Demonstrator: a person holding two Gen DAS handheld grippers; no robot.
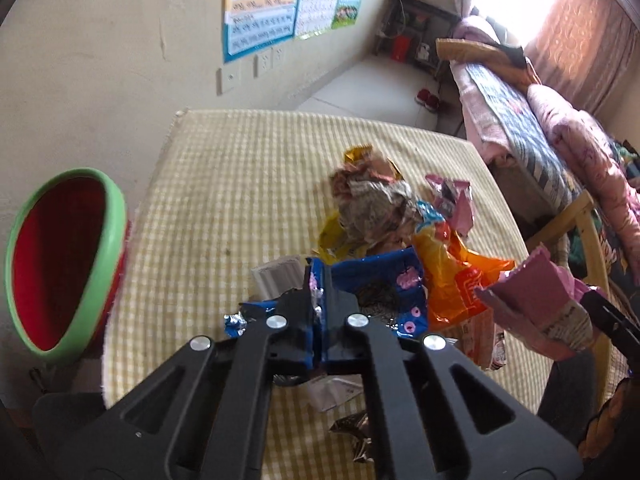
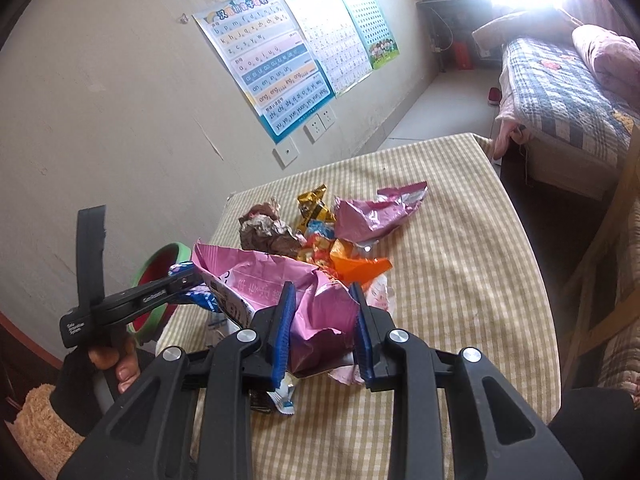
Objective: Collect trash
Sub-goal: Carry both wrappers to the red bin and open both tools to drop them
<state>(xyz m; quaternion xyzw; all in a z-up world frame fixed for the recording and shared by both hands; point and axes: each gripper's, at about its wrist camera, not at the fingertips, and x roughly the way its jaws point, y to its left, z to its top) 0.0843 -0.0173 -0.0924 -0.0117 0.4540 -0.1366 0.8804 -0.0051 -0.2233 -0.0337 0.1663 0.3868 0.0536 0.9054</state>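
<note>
A heap of crumpled snack wrappers (image 1: 384, 216) lies on a table with a yellow checked cloth (image 1: 224, 184). My left gripper (image 1: 319, 300) is shut on a blue foil wrapper (image 1: 380, 280) and holds it above the cloth. My right gripper (image 2: 322, 328) is shut on a large pink wrapper (image 2: 280, 280), which also shows at the right edge of the left wrist view (image 1: 532, 300). A round bin with a green rim and red inside (image 1: 60, 260) stands off the table's left side; it also shows in the right wrist view (image 2: 160, 276).
An orange wrapper (image 1: 452, 280), a gold one (image 2: 314, 204) and another pink one (image 2: 376, 216) lie in the heap. A wall with posters (image 2: 280, 64) is behind the table. A bed (image 2: 560, 92) and a wooden chair (image 2: 600, 264) stand to the right.
</note>
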